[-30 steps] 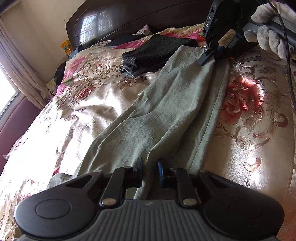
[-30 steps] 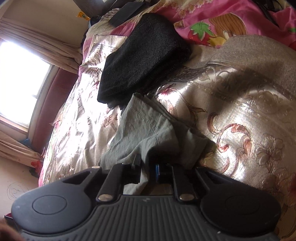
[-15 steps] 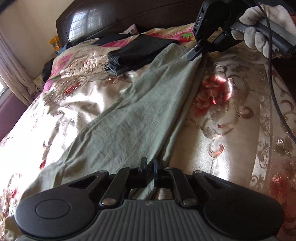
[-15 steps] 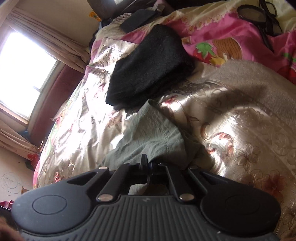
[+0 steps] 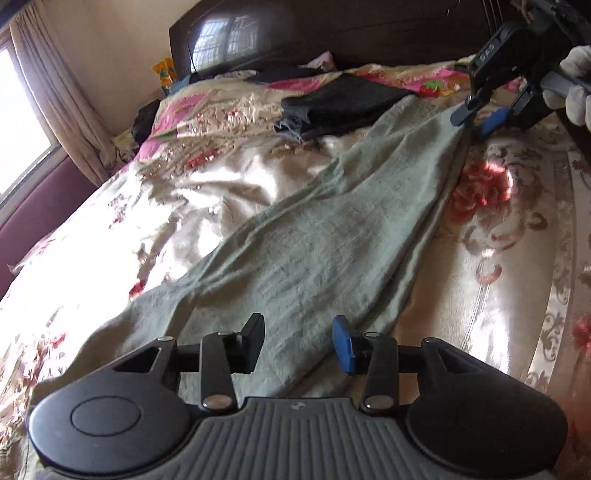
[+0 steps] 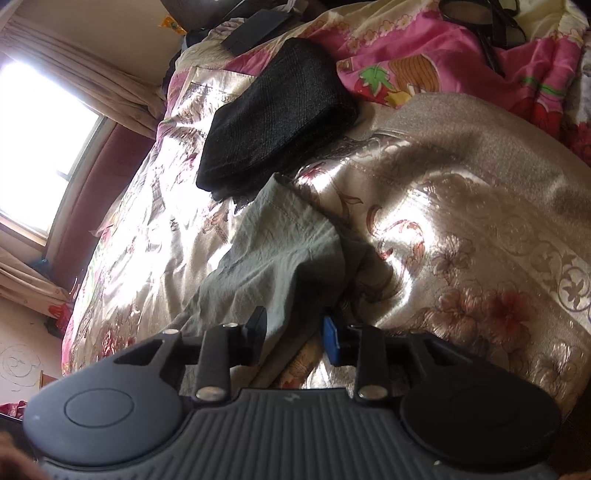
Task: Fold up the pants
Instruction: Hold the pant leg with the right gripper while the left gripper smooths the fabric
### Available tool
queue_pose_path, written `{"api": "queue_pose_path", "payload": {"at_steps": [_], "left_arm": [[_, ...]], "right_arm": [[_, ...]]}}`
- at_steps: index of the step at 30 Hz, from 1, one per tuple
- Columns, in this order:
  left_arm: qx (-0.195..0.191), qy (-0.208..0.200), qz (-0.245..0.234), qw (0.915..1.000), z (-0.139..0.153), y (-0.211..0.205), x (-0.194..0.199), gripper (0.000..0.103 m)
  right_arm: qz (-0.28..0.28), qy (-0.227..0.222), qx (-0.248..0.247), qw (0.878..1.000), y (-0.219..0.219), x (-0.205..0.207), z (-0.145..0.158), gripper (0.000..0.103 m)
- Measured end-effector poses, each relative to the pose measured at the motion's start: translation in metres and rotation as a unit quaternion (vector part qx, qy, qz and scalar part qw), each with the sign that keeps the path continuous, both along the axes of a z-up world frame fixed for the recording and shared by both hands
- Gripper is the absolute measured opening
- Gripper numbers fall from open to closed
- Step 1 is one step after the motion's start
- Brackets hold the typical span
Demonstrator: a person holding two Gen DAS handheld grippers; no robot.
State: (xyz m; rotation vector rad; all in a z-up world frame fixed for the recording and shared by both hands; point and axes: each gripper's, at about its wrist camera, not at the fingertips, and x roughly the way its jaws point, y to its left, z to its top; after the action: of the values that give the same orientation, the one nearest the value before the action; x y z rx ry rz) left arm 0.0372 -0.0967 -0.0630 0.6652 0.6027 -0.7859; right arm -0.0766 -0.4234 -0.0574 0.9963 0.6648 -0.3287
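Floral bedspread fills both my views, green pants stretched diagonally from lower centre to upper right, and my left gripper and right gripper are opening, pads off the cloth.

Pants: I saw them lying lengthwise on the bedspread.
Folded clothes: behind the pants' far end, touching it.
Headboard: behind everything.
Window: left of the bed.

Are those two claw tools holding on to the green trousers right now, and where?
Neither grips. The left gripper and right gripper are opening, their pads apart, with the green pants lying loose between them at opposite ends.
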Motion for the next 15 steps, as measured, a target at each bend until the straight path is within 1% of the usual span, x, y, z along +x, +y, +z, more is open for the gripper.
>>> {"api": "queue_pose_path", "payload": {"at_steps": [1, 2, 4, 6, 7, 9, 11, 13, 15], "left_arm": [[0.005, 0.007, 0.001, 1.0000, -0.005, 0.001, -0.001, 0.054], [0.006, 0.003, -0.001, 1.0000, -0.009, 0.003, -0.006, 0.054], [0.009, -0.004, -0.014, 0.9999, -0.007, 0.004, -0.015, 0.054], [0.001, -0.004, -0.019, 0.9998, -0.004, 0.006, -0.020, 0.055], [-0.001, 0.000, -0.020, 0.9998, -0.004, 0.006, -0.021, 0.055], [-0.002, -0.001, -0.020, 0.9998, -0.005, 0.004, -0.021, 0.056], [-0.005, -0.003, -0.021, 0.9998, -0.006, 0.001, -0.021, 0.056], [-0.010, -0.007, -0.020, 0.9997, -0.004, -0.003, -0.020, 0.056], [-0.014, -0.013, -0.020, 0.9996, -0.001, -0.005, -0.020, 0.056]], "right_arm": [[-0.006, -0.002, 0.006, 1.000, 0.001, -0.001, -0.002, 0.037], [-0.013, -0.005, 0.013, 1.000, 0.001, -0.003, -0.003, 0.037], [-0.030, -0.014, 0.029, 0.999, 0.001, -0.007, -0.004, 0.037], [-0.045, -0.019, 0.043, 0.998, 0.002, -0.012, -0.005, 0.037], [-0.050, -0.023, 0.042, 0.998, 0.004, -0.014, -0.004, 0.039], [-0.039, -0.025, 0.036, 0.998, 0.006, -0.011, -0.003, 0.040], [-0.034, -0.022, 0.039, 0.998, 0.008, -0.002, -0.009, 0.042], [-0.035, -0.017, 0.035, 0.999, 0.009, 0.009, -0.015, 0.041], [-0.041, -0.025, 0.029, 0.998, 0.012, 0.015, -0.017, 0.042]]}}
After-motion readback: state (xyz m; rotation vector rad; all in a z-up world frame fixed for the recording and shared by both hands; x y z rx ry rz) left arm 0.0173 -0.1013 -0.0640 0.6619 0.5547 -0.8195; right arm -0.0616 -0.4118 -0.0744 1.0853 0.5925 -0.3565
